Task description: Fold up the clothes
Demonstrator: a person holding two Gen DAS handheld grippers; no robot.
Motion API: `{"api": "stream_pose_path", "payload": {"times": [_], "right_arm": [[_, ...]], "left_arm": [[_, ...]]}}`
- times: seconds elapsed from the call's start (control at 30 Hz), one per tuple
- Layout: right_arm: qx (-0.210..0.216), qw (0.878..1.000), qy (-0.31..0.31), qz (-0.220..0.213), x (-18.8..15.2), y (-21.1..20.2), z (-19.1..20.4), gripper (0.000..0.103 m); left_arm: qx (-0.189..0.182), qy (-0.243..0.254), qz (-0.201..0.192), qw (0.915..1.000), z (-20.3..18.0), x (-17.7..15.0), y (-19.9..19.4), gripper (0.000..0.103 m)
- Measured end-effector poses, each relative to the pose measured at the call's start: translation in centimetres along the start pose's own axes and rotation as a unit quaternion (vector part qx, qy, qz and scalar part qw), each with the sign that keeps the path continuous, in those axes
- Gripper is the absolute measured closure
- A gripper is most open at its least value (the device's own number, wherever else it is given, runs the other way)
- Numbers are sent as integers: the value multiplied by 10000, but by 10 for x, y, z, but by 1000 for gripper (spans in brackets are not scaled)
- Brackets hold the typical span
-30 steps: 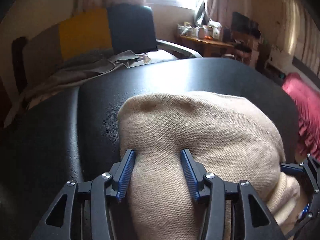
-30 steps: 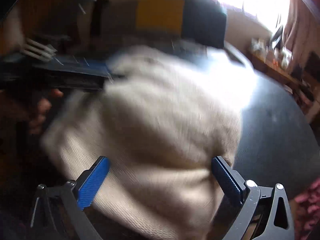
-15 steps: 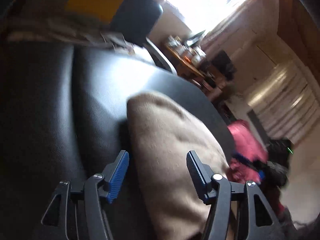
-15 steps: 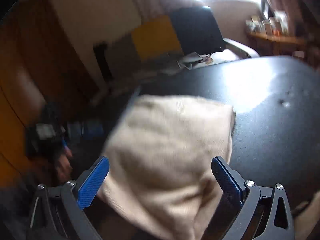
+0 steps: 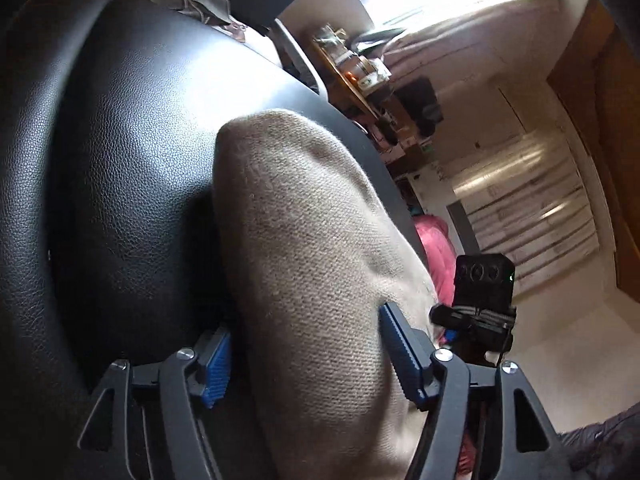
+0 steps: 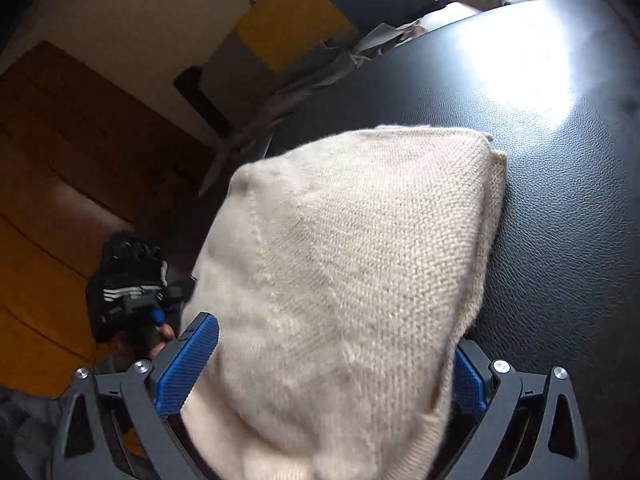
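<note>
Knitwear on black leather: beige sweater lies folded on the seat, straddled by left gripper and right gripper, jaws spread wide, presumably squaring the bundle

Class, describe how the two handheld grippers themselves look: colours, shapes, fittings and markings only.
The left gripper and right gripper match: black plastic linkage arms with triangular cut-outs and silver pivot screws, ending in blue ribbed finger pads. A black camera block with a small green light rides on the right one.
</note>
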State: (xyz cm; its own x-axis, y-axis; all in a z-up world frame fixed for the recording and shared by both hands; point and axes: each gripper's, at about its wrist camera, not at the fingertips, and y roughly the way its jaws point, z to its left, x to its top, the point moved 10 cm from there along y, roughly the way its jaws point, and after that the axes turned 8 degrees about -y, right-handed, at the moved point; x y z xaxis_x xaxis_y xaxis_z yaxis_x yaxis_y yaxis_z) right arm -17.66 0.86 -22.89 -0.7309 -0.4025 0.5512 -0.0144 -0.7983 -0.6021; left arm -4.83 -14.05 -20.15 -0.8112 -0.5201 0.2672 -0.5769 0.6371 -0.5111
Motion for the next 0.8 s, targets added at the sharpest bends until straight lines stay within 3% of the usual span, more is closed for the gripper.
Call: {"api": "stream_pose_path", "payload": {"times": [0.07,0.13,0.17,0.23,0.33,0.5,0.6,0.7,0.8], "right_arm": [[-82,10000,-32,-44,4,4,2,0],[-255,9996,-145,-45,4,10,7,9],[-295,9993,-230,-6,3,14,12,28],[-66,9998,-186,30,-1,23,25,43],[391,9990,-139,149,-14,42,53,44],[1796,9824,203,466,-28,88,127,44],[2488,9652,22,804,-22,131,197,44],[3101,9443,-330,1051,-6,169,276,44],[3588,9225,-880,1119,22,197,363,44]], "left_arm": [[62,-117,-105,9999,2,-3,-3,58],[84,-85,-290,9995,0,-8,-11,61],[152,-25,-414,9990,0,-14,-19,62],[159,-8,-606,9980,0,-28,-40,63],[220,20,-896,9957,5,-45,-82,63],[87,138,-1795,9836,-1,-67,-186,64],[76,256,-2504,9678,-8,-73,-253,64],[176,383,-3357,9410,-11,-75,-333,64],[549,633,-4253,9012,-19,-78,-426,64]]}}
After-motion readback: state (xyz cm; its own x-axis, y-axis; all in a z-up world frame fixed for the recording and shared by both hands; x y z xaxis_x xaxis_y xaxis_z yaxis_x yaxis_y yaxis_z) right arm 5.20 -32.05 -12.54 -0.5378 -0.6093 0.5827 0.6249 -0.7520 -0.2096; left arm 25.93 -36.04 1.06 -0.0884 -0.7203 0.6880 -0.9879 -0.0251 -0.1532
